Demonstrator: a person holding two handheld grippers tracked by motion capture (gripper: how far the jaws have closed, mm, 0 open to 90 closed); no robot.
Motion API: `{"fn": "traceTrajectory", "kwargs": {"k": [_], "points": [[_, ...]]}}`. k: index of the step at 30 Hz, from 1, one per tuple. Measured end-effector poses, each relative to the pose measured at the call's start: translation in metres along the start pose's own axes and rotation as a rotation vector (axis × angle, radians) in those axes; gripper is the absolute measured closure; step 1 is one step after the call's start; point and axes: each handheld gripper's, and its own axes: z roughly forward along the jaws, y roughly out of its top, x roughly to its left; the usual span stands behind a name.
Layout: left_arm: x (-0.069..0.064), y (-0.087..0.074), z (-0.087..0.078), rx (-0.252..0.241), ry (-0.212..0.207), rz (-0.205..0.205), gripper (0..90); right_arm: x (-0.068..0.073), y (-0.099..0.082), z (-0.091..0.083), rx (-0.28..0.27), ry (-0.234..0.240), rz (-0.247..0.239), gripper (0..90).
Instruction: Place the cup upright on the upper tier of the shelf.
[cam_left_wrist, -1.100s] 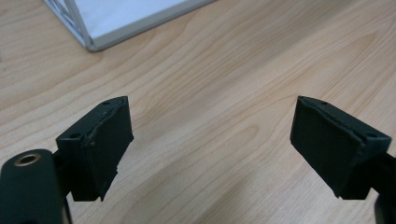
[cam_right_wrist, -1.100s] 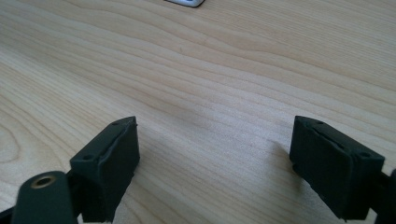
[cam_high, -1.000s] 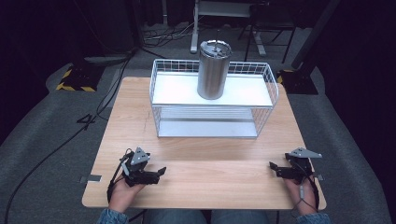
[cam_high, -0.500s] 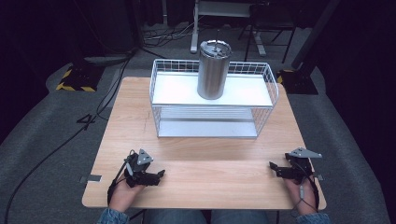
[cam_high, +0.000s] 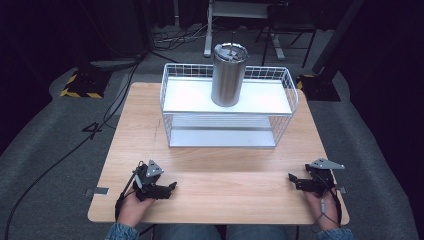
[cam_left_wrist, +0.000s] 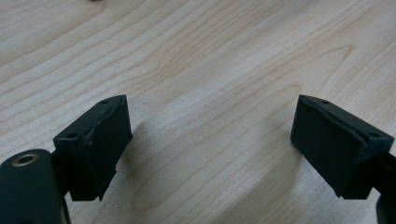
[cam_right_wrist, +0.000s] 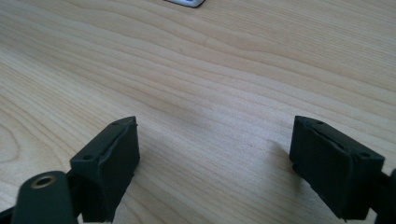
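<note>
Both grippers rest on the near edge of the wooden table (cam_high: 210, 170), the left gripper (cam_high: 170, 186) with jaws just opening on nothing, the right gripper (cam_high: 291, 179) spread and empty, while the steel tumbler (cam_high: 228, 75) stands upright on the far white wire rack (cam_high: 227, 117).

A single readable mark is a large digit "4" (cam_high: 93, 131), painted dark on the grey floor just left of the wooden surface (cam_high: 215, 165), about level with its middle. Farther off on the left, a yellow-and-black hazard-striped edge (cam_high: 80, 93) marks a dark block on the floor; it carries no words. No other text can be read.
</note>
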Motion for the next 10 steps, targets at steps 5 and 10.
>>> {"fn": "traceTrajectory", "kwargs": {"k": [5,10], "points": [[-0.0002,0.0002,0.0002,0.001,-0.003,-0.005,12.9,0.0002,0.0,-0.0001,0.0,-0.001,-0.001,16.5],[-0.0003,0.0002,0.0002,0.001,-0.003,-0.005,12.9,0.0002,0.0,-0.0001,0.0,-0.001,-0.001,16.5]]}}
